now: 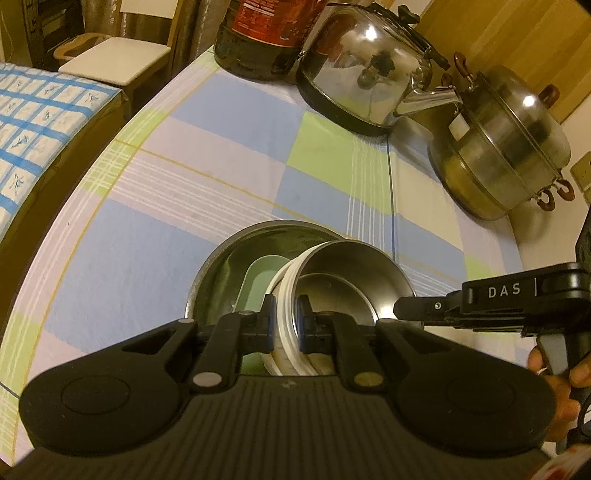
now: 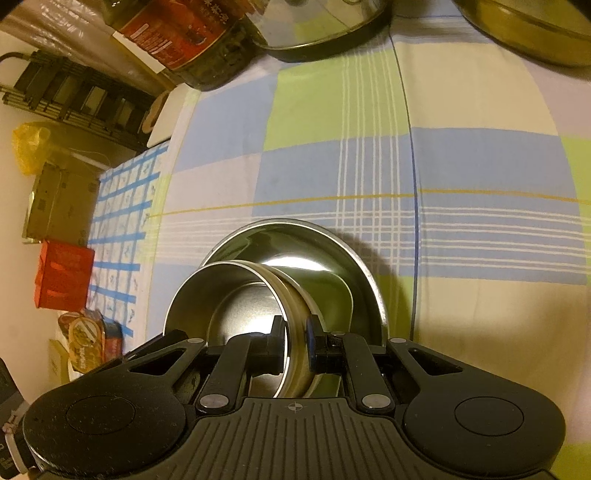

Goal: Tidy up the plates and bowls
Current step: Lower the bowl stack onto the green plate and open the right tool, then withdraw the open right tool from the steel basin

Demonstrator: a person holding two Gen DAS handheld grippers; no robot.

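Observation:
A white-walled bowl with a steel inside (image 1: 332, 280) sits tilted in a wide steel basin (image 1: 218, 280) on the checked tablecloth. A pale green dish (image 1: 258, 284) lies in the basin under it. My left gripper (image 1: 285, 325) is shut on the bowl's near rim. My right gripper (image 2: 295, 347) is shut on the same bowl's wall (image 2: 221, 299), opposite the left one. The right gripper's fingers (image 1: 410, 308) show at the bowl's right side in the left wrist view. The basin (image 2: 362, 273) rises behind the bowl in the right wrist view.
A steel kettle (image 1: 369, 74), a dark bottle with a red label (image 1: 266, 33) and a lidded steel pot (image 1: 509, 144) stand at the table's back. The table's left edge (image 1: 66, 206) drops to a chair and a blue-checked surface (image 1: 40, 122).

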